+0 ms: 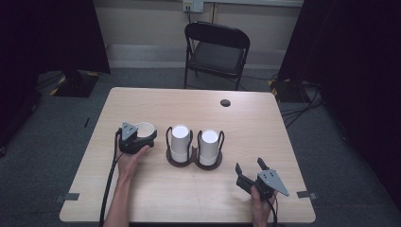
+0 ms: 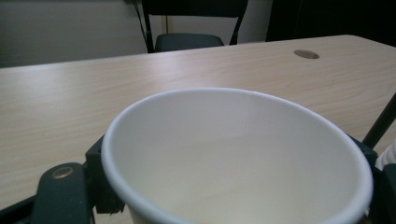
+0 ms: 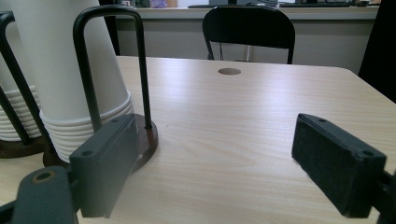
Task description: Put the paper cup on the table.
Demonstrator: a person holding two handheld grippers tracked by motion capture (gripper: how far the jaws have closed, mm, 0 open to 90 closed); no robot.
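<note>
1. Wood-grain table point(image 1: 142, 101) under everything; cable hole point(image 1: 225, 102) on its far side, well beyond both grippers.
2. Black folding chair point(image 1: 216, 49) past the table's far edge.
3. Black wire cup holder point(image 1: 194, 161) between the two grippers, two bays, each with a stack of white paper cups point(image 1: 180, 139) stood upside down. In the right gripper view it sits just beyond that gripper's left jaw.
4. Left gripper point(image 1: 142, 138): single white paper cup point(image 1: 145, 127) sits upright between its jaws, mouth up. Jaws wide, one on each side of the cup wall; can't tell whether the pads press on it.
5. Right gripper point(image 1: 249, 166): near the table's front right corner, well apart from the holder, jaws spread wide, nothing between them.
</note>
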